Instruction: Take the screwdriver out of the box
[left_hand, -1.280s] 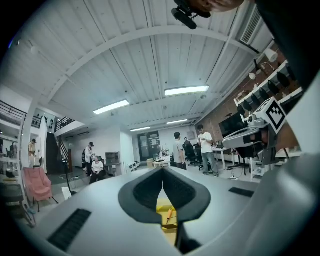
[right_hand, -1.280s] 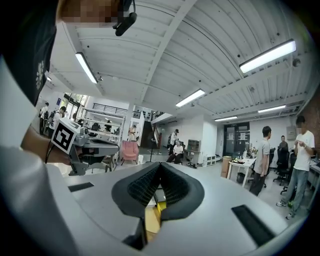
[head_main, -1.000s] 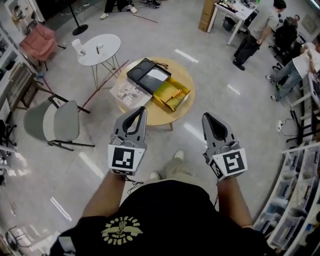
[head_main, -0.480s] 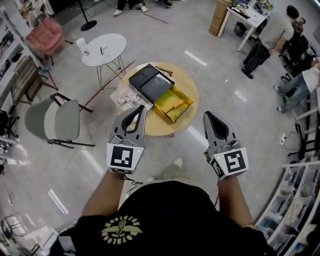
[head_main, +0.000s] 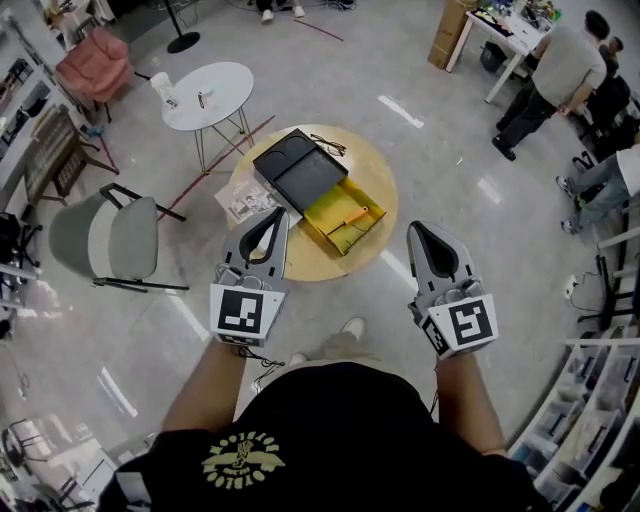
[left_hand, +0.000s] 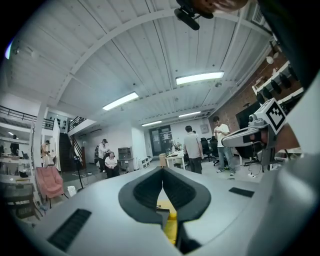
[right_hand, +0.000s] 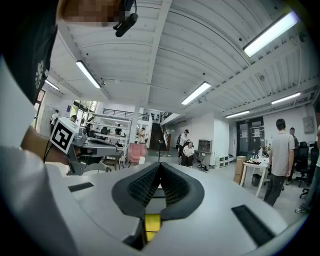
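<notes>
In the head view a round wooden table (head_main: 375, 175) stands ahead of me on the floor. On it lies an open box with a black lid (head_main: 298, 170) and a yellow tray (head_main: 338, 228). An orange-handled screwdriver (head_main: 353, 215) lies inside the tray. My left gripper (head_main: 278, 215) is held level in front of the table's near edge, shut and empty. My right gripper (head_main: 414, 231) hangs to the right of the table, also shut with nothing in it. In each gripper view the pads meet at the tip: left gripper (left_hand: 162, 171), right gripper (right_hand: 160, 165).
A printed leaflet (head_main: 243, 201) lies on the table left of the box. A white side table (head_main: 225, 105), a grey chair (head_main: 110, 238) and a pink armchair (head_main: 93, 62) stand to the left. People stand at a desk (head_main: 500, 35) at the far right; shelving (head_main: 600, 420) lines the right wall.
I have walked toward the round table: it and the box now sit lower and closer in the head view. Both grippers came forward with me and stayed shut.
</notes>
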